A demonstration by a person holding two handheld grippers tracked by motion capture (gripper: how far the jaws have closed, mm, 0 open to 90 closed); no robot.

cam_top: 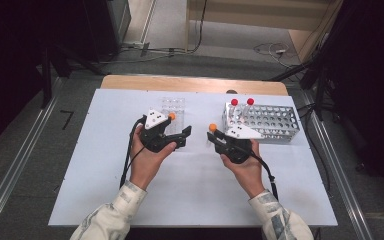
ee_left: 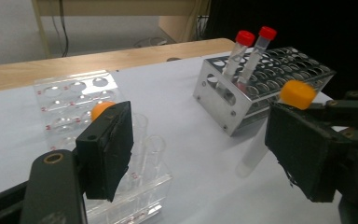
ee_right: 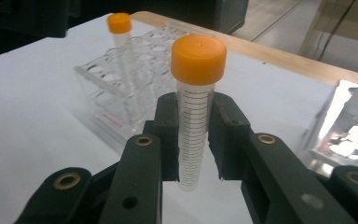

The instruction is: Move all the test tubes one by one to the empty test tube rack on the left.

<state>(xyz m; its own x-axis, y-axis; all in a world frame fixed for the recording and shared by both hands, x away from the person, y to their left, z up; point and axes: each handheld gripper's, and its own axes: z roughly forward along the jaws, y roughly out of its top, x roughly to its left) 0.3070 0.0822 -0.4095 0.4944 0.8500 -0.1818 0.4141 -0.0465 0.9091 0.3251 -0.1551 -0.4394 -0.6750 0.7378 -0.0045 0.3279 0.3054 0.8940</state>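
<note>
Your right gripper [cam_top: 219, 138] has its two black jaws closed on an orange-capped tube [ee_right: 195, 112], which stands upright between the pads in the right gripper view, its graduated clear body pinched at mid-length and its cap well above the jaw tips. In the high view that cap sits just left of the metal rack [cam_top: 272, 122], near the rack's front left corner, and the tube is held above the white table [cam_top: 190, 195] rather than seated in any hole. The metal rack stands on the right half of the table and carries two red-capped tubes [cam_top: 242, 105], side by side at its far left end and leaning a little. Your left gripper [cam_top: 181, 136] is wide open with nothing between its pads; in the left gripper view one jaw lies over the clear plastic rack [ee_left: 77, 107] and the other is far across toward your right hand. That clear rack sits at the middle of the table, just beyond your left gripper, and holds a second orange-capped tube [ee_right: 120, 32]; from the high view it seems to stand in the near right part of the rack, though the gripper's grey plate hides the hole itself. Your two hands rest well apart, each near its own rack.
</note>
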